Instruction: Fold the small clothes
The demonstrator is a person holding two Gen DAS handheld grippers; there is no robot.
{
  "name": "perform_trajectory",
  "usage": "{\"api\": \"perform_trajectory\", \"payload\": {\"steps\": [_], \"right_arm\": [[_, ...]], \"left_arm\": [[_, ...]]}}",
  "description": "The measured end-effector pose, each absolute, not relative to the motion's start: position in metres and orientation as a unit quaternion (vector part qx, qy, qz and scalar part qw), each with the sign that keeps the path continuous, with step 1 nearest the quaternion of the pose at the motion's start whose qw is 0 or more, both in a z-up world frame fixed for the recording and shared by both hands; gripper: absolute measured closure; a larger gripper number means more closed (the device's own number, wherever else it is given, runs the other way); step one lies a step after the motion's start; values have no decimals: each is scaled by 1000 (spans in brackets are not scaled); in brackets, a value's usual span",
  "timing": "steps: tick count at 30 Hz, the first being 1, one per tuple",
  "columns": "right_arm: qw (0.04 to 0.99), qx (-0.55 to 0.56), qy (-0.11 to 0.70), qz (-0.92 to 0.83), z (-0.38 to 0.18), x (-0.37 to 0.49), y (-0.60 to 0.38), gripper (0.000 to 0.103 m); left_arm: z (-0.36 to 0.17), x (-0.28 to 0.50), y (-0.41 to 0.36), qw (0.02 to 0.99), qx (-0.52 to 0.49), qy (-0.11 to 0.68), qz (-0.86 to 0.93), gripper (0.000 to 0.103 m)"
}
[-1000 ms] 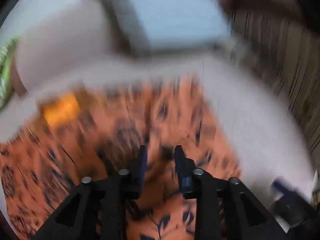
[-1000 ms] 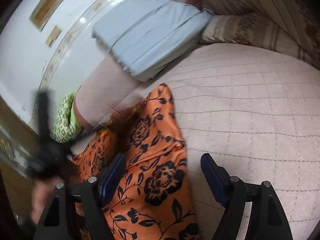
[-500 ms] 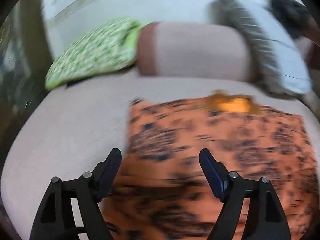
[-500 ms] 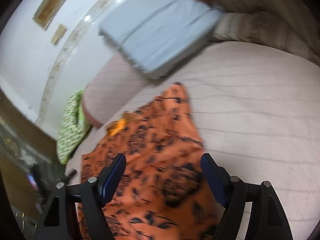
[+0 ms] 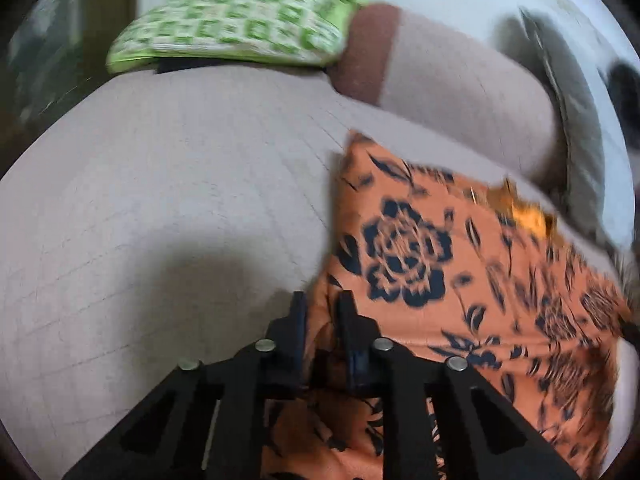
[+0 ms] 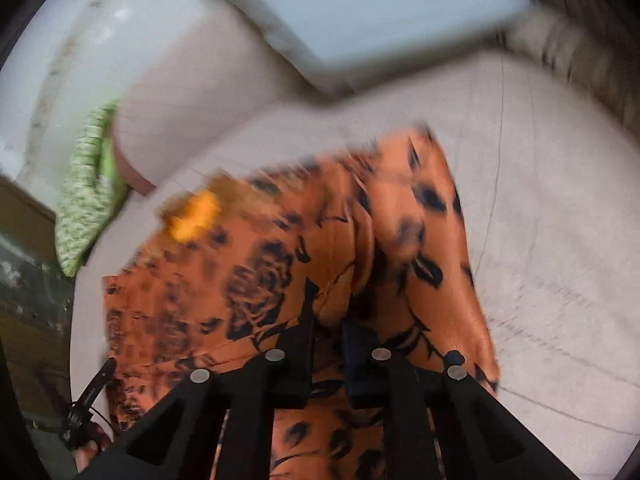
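Note:
An orange garment with black flowers (image 5: pixel 432 264) lies on a pale quilted bed (image 5: pixel 168 200). It also shows in the right wrist view (image 6: pixel 280 264), with a yellow-orange patch (image 6: pixel 196 212) near its far edge. My left gripper (image 5: pixel 322 312) is shut on the garment's left edge, with cloth pinched between the fingers. My right gripper (image 6: pixel 326 320) is shut on a raised fold of the same garment nearer its right side. The left gripper (image 6: pixel 88 404) shows at the lower left of the right wrist view.
A green checked pillow (image 5: pixel 240 20) lies at the head of the bed, next to a beige bolster (image 5: pixel 460 84). A folded light blue blanket (image 6: pixel 380 12) lies behind the garment. A striped cushion (image 6: pixel 580 40) sits at the far right. The bed cover (image 6: pixel 560 220) is bare to the right.
Both grippers were open half a second ago and have shut on the orange garment. The left gripper now holds its left edge and the right one a fold.

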State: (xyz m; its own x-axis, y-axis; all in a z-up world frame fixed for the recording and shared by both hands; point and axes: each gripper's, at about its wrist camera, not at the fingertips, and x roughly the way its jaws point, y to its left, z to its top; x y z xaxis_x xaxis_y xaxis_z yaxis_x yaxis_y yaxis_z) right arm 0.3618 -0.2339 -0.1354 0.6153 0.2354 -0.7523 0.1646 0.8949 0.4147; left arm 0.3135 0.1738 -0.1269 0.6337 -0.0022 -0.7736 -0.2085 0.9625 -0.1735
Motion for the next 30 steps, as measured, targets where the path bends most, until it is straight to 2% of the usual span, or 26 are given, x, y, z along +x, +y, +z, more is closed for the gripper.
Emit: {"api": "perform_trajectory", "payload": {"steps": [2,4,6,7,9,10,12,13,14,16,17,19,20,21,24,26,27,28,29,30], "right_arm": [[862,211,460,-2,-149,356,-229,91],[825,179,536,-19,-192,365,-223,81],[848,180,498,-11,-188,355,-224,78],[853,182,488,-12,-179,352,-225,56],[876,190,441,-36,-153,340,-230,23],[886,184,423,-46,-142,336,-230,23],[906,166,389,-35,-120,336,-223,23],[911,170,374,-8,-113,339,-218,23],[911,176,373,16,-111,347,-212,23],[895,209,387,72,-124,368,-203,23],[884,223,405,71,-139,379,-202,23],[843,232,485,12,-187,399,-211,25],[832,254,494,2,-203,400,-218,28],[850,260,459,1,-190,393,-219,28],[873,230,428,38,-157,397,-203,28],[892,204,401,52,-149,411,-196,27],[893,199,400,51,-155,419,-198,21],[888,193,416,32,-166,428,-201,18],[856,199,477,-9,-201,449,-212,18],[855,214,473,-7,-205,451,-214,18]], "left_arm": [[-127,309,187,890,-156,422,76,93],[-142,313,194,871,-167,454,84,93],[-139,310,196,876,-159,444,97,93],[-128,304,196,887,-150,425,101,93],[-103,293,190,916,-135,367,90,93],[-92,288,184,929,-126,340,79,91],[-79,292,164,946,-95,307,49,74],[-85,300,156,945,-78,317,35,55],[-92,306,150,939,-70,336,24,52],[-118,321,139,914,-52,401,22,52],[-143,334,138,886,-35,461,33,52],[-148,335,144,889,-30,454,44,50],[-142,335,143,891,-16,451,58,50],[-135,332,144,895,-6,440,70,50],[-115,323,149,919,-26,389,62,50],[-124,331,149,911,-19,408,68,48],[-142,345,149,889,-11,453,75,48],[-152,347,155,877,-31,474,74,44],[-152,347,162,881,-56,464,73,43],[-145,347,166,882,-62,461,75,43]]}}
